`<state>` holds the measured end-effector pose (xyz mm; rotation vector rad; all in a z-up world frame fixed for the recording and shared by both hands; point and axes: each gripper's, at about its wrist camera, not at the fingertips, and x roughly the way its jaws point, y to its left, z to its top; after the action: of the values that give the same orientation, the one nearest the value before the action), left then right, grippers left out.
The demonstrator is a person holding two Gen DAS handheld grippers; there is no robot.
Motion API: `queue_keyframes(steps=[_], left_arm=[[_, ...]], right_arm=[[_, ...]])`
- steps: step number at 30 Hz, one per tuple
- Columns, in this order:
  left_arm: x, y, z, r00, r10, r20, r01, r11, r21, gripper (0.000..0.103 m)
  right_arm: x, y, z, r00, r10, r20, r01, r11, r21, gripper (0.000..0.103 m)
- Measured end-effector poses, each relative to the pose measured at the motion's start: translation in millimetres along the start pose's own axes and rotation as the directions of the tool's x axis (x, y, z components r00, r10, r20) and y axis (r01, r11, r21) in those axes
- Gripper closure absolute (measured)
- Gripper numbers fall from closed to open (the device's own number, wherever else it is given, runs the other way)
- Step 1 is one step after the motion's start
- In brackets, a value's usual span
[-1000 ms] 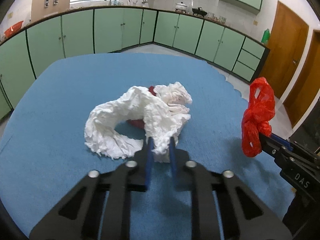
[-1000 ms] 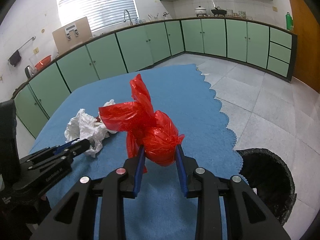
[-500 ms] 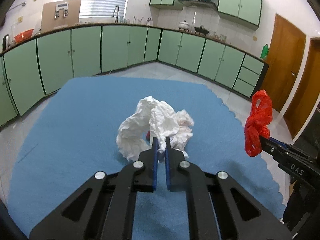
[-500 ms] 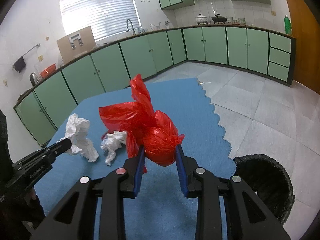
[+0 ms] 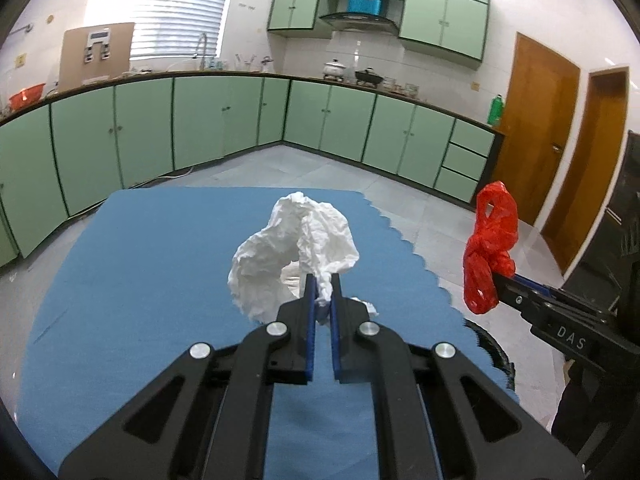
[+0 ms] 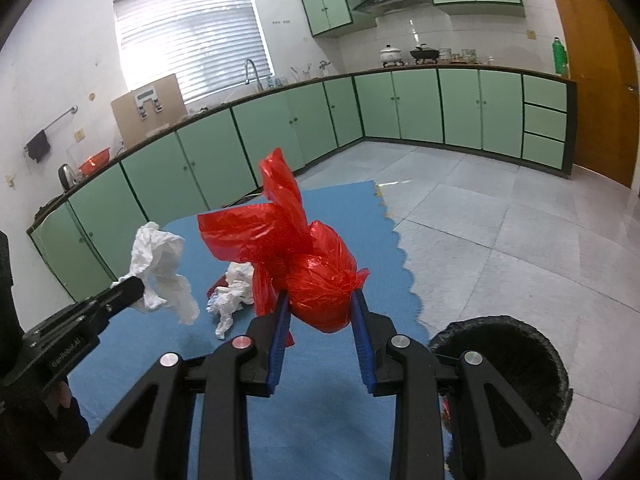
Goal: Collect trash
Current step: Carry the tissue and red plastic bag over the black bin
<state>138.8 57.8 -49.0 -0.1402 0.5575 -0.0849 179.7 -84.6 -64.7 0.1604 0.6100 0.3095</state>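
My left gripper (image 5: 323,284) is shut on a crumpled white paper tissue (image 5: 294,240) and holds it in the air above the blue table (image 5: 140,280); it also shows in the right wrist view (image 6: 160,268). My right gripper (image 6: 320,300) is shut on a knotted red plastic bag (image 6: 304,264), lifted above the table's right edge; the bag also shows in the left wrist view (image 5: 490,248). A second crumpled white tissue (image 6: 232,292) lies on the table with a red scrap (image 6: 216,281) beside it.
A black-lined trash bin (image 6: 504,356) stands on the tiled floor just right of the table's scalloped edge; its rim shows in the left wrist view (image 5: 492,352). Green kitchen cabinets (image 5: 240,120) run along the far walls. Wooden doors (image 5: 536,128) are at the right.
My left gripper closed on the white tissue and lifted it off the table, leaving a smaller tissue behind. My right gripper has risen a little with the red bag.
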Motion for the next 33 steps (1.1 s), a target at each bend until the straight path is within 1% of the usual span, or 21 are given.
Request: queue_keyframes(steps=[7,13,24,28,33], left_arm=[[8.1,-38.9,-0.5,0.997,-0.074,-0.007,0.074,0.996,0.043,0.098],[18.1,-74.1,-1.8,0.99,-0.138,-0.018,0.139,0.987,0.076,0.098],[42.8,-134.7,-3.9,0.971,-0.237,-0.039,0.24,0.963,0.126,0.098],[52.4,-154.1,-4.2,0.963,-0.265,-0.044,0.269,0.952,0.145,0.098],[68.5,-186.8,-6.5,0.95,-0.308,-0.056,0.313,0.936,0.161,0.098]], right_arm=[[-21.2,-26.8,-1.3,0.998,-0.054,0.02,0.053,0.998,0.035,0.073],[-40.2,-52.9,0.1,0.993,-0.109,0.041,0.106,0.992,0.065,0.073],[-66.2,-100.5,-1.7,0.977,-0.205,0.057,0.198,0.974,0.112,0.073],[-73.2,-120.6,-3.4,0.967,-0.246,0.057,0.237,0.963,0.131,0.073],[-76.8,-147.0,-6.4,0.955,-0.293,0.048,0.282,0.947,0.153,0.073]])
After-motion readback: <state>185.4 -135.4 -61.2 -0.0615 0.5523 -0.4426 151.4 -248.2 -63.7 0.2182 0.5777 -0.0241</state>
